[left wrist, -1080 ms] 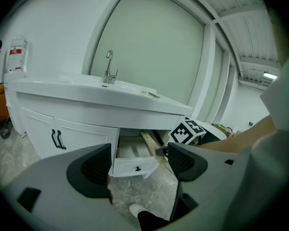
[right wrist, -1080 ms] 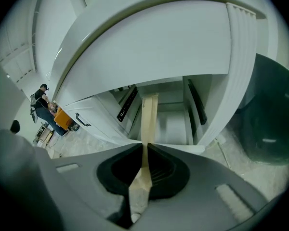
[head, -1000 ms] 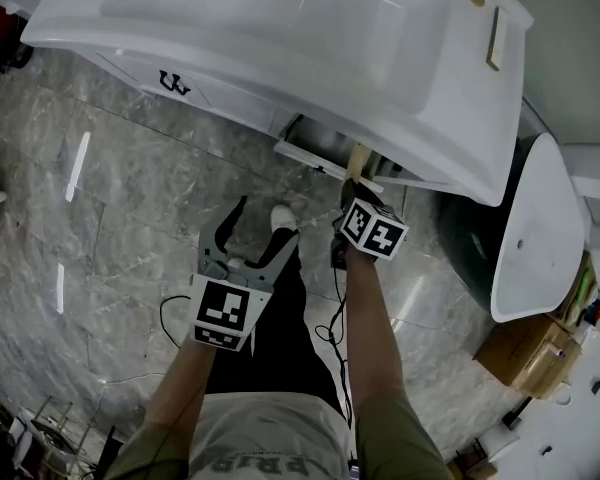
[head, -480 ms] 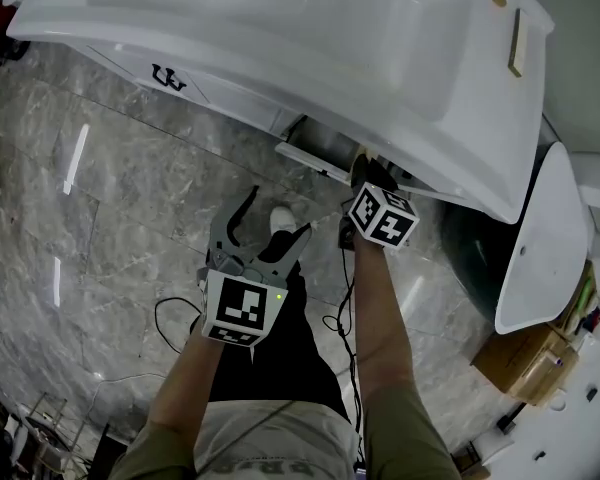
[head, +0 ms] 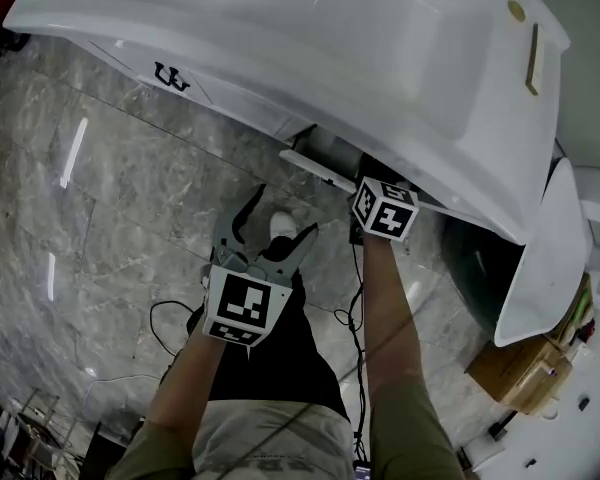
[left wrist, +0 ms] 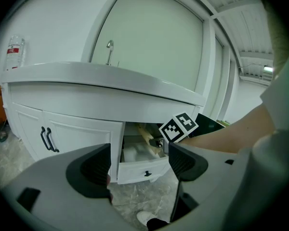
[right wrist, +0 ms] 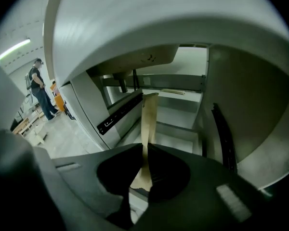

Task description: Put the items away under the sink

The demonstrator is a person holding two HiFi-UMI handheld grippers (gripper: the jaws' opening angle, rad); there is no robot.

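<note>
Tan wooden strip (right wrist: pixel 148 124), pinched at its near end between the closed-in jaws of the right gripper (right wrist: pixel 143 174). Long axis in line with the jaws, far end aimed up and forward into the open cavity beneath the sink top's front edge, toward its right end. Seen from the left gripper view as a slanted pale bar above the pulled-out drawer (left wrist: pixel 142 170), upper end leaning left. Hidden in the head view by the overhanging sink top (head: pixel 230 78); only the right gripper's marker cube and the forearm showing there. Near end of the strip lost in shadow between the pads; far tip hard to separate from the pale cabinet wall behind.

Left gripper (left wrist: pixel 139 165) out in front of the cabinet, over the stone floor, jaws wide apart with nothing between them. White shoe (head: pixel 281 222) just beyond its fingertips.

Farther along the front edge to the left, closed cabinet doors with black handles (left wrist: pixel 47 138). A second wooden bar (head: pixel 532 58) on the sink top near its back right corner. Standing person (right wrist: pixel 38 88) well off to the left.
</note>
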